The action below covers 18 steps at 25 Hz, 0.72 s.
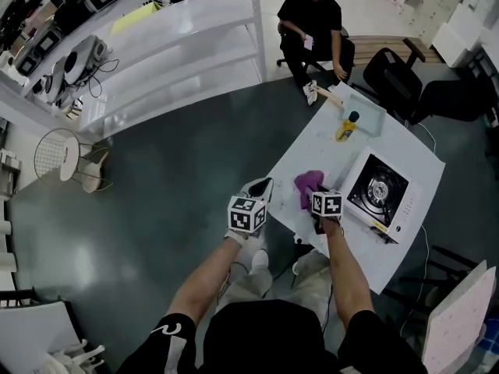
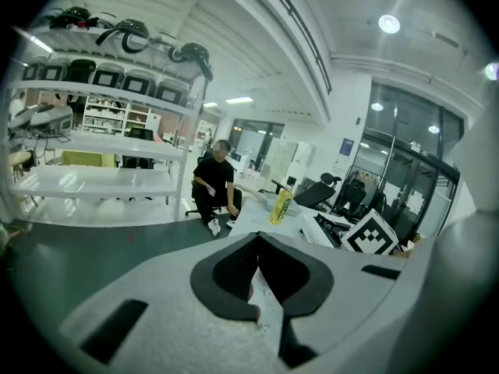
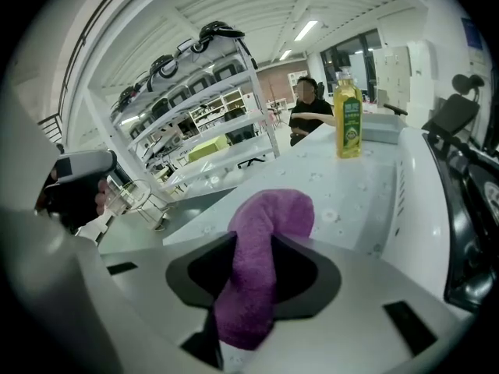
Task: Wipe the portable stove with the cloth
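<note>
My right gripper (image 1: 314, 201) is shut on a purple cloth (image 1: 308, 184), which bunches on the white table (image 1: 312, 150) just left of the portable stove (image 1: 380, 193). In the right gripper view the cloth (image 3: 273, 216) runs up between the jaws of the right gripper (image 3: 253, 259) and folds over ahead of them, with the stove (image 3: 468, 209) at the right edge. My left gripper (image 1: 263, 185) hovers at the table's left edge. It is shut with nothing in it, as the left gripper view (image 2: 257, 238) shows.
A yellow oil bottle (image 1: 348, 126) stands beside a pale tray (image 1: 373, 112) at the table's far end. A seated person (image 1: 312, 22) and a black office chair (image 1: 398, 80) are beyond it. White shelving (image 1: 171, 45) runs along the left.
</note>
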Motion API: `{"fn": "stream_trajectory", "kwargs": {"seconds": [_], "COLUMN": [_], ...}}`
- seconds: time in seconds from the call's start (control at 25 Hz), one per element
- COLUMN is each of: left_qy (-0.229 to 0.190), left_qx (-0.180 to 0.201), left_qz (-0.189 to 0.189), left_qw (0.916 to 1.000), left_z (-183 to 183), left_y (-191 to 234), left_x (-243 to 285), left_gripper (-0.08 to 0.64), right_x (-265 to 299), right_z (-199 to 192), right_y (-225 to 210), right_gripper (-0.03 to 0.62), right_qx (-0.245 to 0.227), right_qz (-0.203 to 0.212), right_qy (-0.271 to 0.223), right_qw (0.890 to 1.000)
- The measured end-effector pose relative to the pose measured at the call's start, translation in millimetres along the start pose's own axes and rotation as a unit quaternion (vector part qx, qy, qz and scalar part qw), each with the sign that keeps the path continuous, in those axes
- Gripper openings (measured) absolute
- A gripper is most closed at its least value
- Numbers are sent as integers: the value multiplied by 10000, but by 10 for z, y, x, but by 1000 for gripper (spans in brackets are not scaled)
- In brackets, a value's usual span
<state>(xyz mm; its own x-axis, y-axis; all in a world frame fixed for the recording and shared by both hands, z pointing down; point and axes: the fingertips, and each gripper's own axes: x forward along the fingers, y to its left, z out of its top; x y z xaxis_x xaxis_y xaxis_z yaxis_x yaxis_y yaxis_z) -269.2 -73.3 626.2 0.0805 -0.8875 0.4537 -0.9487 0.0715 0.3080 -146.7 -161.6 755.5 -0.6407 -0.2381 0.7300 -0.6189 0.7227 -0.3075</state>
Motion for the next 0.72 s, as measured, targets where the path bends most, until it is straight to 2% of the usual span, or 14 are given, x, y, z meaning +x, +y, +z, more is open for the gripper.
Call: {"fn": "stream_trajectory", "kwargs": {"seconds": [0.2,0.36,0.72], "left_qy": [-24,-60,-227], "left_qx": [17,62,322], "left_qz": [52,4,-453], "left_qw": [10000,10000,9982], "left_z": [21,91,442], "left_y": [4,-74,-517], "left_x": [-86,-150,-160], "left_gripper": [6,6,6], "right_x": [-72,-268,-1117], "right_z": [41,157,566], "right_y": [31,47,44], "right_gripper": [163,169,167], "right_qx": [52,-31,-34], "right_qz": [-12,-27,-304], "right_qy": [-133,-444,-1381], "right_qw": [9999,9990,9899]}}
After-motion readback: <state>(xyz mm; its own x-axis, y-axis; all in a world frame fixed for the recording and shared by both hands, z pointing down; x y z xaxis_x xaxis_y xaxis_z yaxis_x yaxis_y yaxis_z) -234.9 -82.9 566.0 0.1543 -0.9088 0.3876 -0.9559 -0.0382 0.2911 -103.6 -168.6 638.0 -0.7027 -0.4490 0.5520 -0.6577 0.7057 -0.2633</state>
